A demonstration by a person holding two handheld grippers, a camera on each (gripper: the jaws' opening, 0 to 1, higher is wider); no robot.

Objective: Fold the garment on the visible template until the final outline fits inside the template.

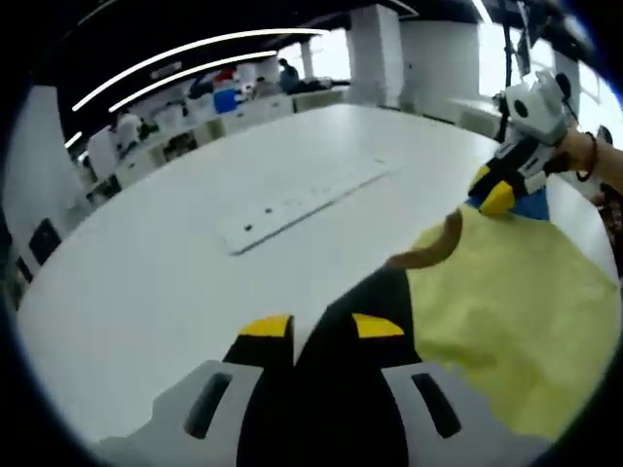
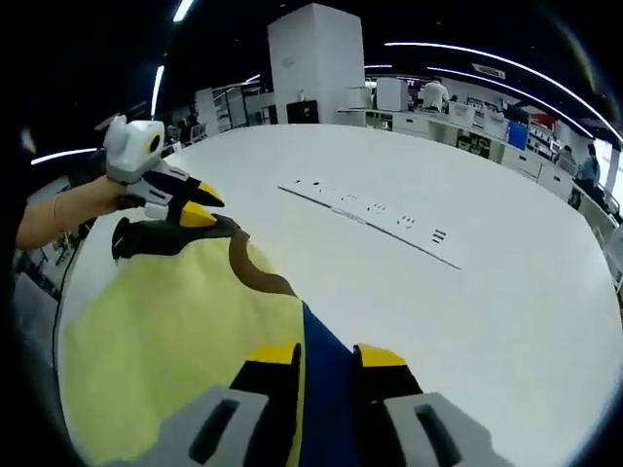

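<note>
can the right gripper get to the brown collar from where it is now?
Probably not without letting go: the right gripper is shut on the blue sleeve. The brown collar lies just ahead on the yellow garment, uncovered, left gripper beyond it.

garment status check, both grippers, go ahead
Left gripper shut on black sleeve. Right gripper shut on blue sleeve. Yellow garment held up over white table. Nothing in the way.
</note>
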